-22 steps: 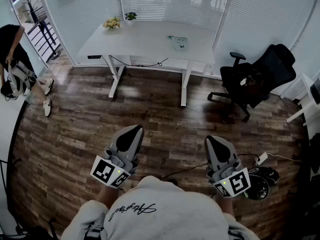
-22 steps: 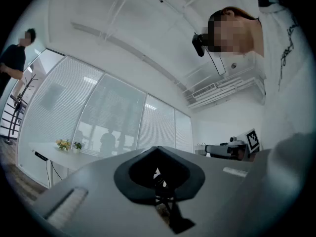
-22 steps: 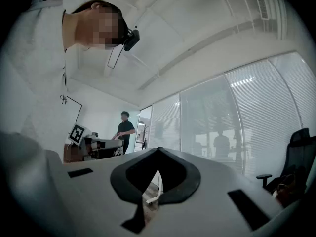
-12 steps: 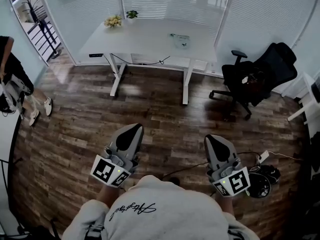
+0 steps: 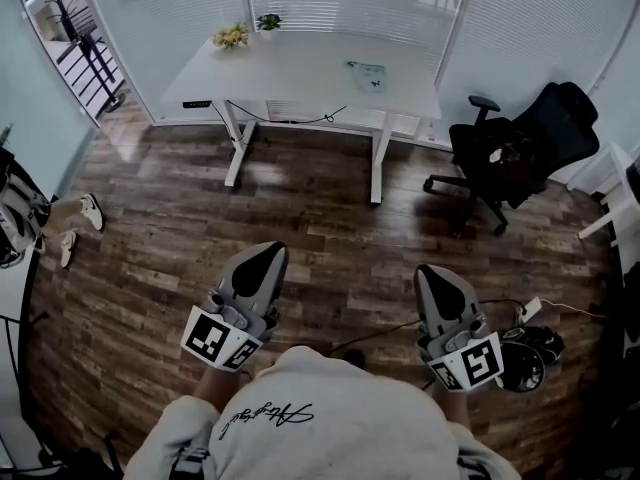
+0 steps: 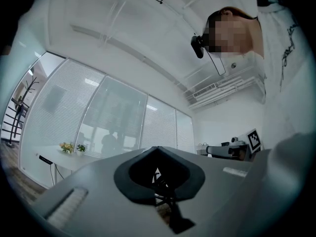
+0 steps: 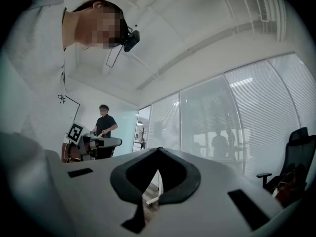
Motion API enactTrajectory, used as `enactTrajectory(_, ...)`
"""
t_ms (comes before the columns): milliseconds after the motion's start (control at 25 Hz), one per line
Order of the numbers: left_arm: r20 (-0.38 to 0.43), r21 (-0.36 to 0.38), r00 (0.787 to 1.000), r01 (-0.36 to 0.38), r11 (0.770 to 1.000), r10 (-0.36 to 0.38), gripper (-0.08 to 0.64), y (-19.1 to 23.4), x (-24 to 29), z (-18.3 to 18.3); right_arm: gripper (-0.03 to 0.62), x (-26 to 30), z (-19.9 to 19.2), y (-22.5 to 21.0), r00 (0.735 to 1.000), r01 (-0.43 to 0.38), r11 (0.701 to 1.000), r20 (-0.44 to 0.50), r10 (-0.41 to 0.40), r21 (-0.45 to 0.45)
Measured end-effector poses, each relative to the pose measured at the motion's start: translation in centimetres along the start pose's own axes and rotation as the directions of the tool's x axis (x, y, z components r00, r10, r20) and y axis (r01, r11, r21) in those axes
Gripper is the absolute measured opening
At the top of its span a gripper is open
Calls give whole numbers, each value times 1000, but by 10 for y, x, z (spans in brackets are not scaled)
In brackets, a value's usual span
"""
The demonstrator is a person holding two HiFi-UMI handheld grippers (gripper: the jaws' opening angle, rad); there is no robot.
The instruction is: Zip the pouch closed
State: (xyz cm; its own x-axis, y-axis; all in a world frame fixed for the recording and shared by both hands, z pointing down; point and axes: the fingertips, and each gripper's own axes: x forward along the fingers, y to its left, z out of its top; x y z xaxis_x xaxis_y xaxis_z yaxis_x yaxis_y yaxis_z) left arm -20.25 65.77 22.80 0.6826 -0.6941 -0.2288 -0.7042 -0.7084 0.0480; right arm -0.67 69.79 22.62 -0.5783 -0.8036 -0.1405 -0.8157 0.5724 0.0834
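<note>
A small pale pouch [image 5: 368,74] lies on the right part of the white desk [image 5: 300,78] across the room, far from both grippers. My left gripper [image 5: 268,252] is held over the wooden floor in front of my body, its jaws shut with nothing between them. My right gripper [image 5: 432,270] is level with it on the right, also shut and empty. In the left gripper view the jaws [image 6: 157,148] meet at a point, and in the right gripper view [image 7: 158,149] the same. The pouch's zip is too small to make out.
Yellow flowers [image 5: 231,37] and a small plant [image 5: 268,21] stand at the desk's back left. A black office chair [image 5: 520,138] is right of the desk. Cables and dark gear [image 5: 530,353] lie on the floor by my right side. Another person [image 5: 20,218] is at the left edge.
The person at the left has walked further out of the picture. The desk sits slightly lower in the head view. Both grippers have stayed shut and about where they were.
</note>
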Motion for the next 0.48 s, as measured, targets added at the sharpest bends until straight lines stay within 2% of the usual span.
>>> enactTrajectory(120, 2, 3, 1000, -1, 1000, 1, 2, 5, -3, 3, 2, 4, 5, -4, 998, 45, 999, 33, -45, 5)
enactTrajectory(160, 2, 2, 1000, -1, 1000, 1, 2, 7, -4, 3, 86, 5, 7, -8, 996, 74, 997, 46, -75, 16)
enactTrajectory(200, 1, 2, 1000, -1, 1000, 1, 2, 9, -6, 4, 258, 6, 9, -12, 993, 104, 994, 54, -105, 30)
enactTrajectory(360, -8, 5, 1000, 0, 1000, 0, 2, 20, -14, 3, 381, 8, 3, -24, 975, 218, 975, 33, -219, 36)
enactTrajectory(480, -10, 7, 1000, 3, 1000, -3, 2, 31, -17, 4, 431, 14, -4, -24, 966, 256, 966, 16, -256, 34)
